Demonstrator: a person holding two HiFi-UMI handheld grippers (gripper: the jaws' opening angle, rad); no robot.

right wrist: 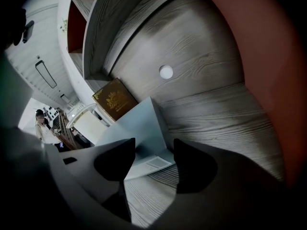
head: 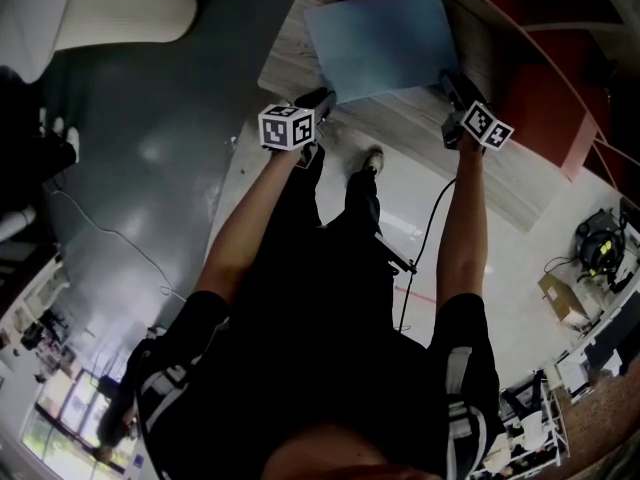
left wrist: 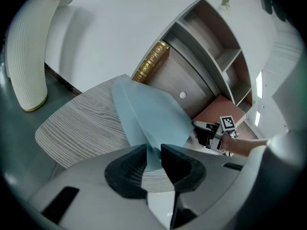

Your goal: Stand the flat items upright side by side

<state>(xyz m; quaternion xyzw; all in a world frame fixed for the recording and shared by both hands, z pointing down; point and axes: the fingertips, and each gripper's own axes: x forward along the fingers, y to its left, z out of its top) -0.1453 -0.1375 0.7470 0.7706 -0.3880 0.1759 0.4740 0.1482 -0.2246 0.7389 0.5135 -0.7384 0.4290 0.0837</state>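
Observation:
A light blue book (head: 380, 33) lies on the wood-grain table (head: 430, 128), one side raised. My left gripper (head: 322, 100) is at its near left corner. In the left gripper view the jaws (left wrist: 153, 150) are shut on a thin blue edge of the book (left wrist: 153, 114), which slopes up from the table (left wrist: 81, 123). My right gripper (head: 448, 86) is at the book's right corner. In the right gripper view it (right wrist: 154, 150) stands open, the book's corner (right wrist: 139, 123) between the jaws, untouched by the pads.
A brown book with gold print (left wrist: 151, 61) (right wrist: 115, 98) leans at the back against a curved wooden shelf unit (left wrist: 211, 47). A white knob (right wrist: 166, 72) sits on the curved wall. A ribbed white vase (left wrist: 26, 51) stands left of the table. A red-brown panel (head: 530, 78) borders the table's right side.

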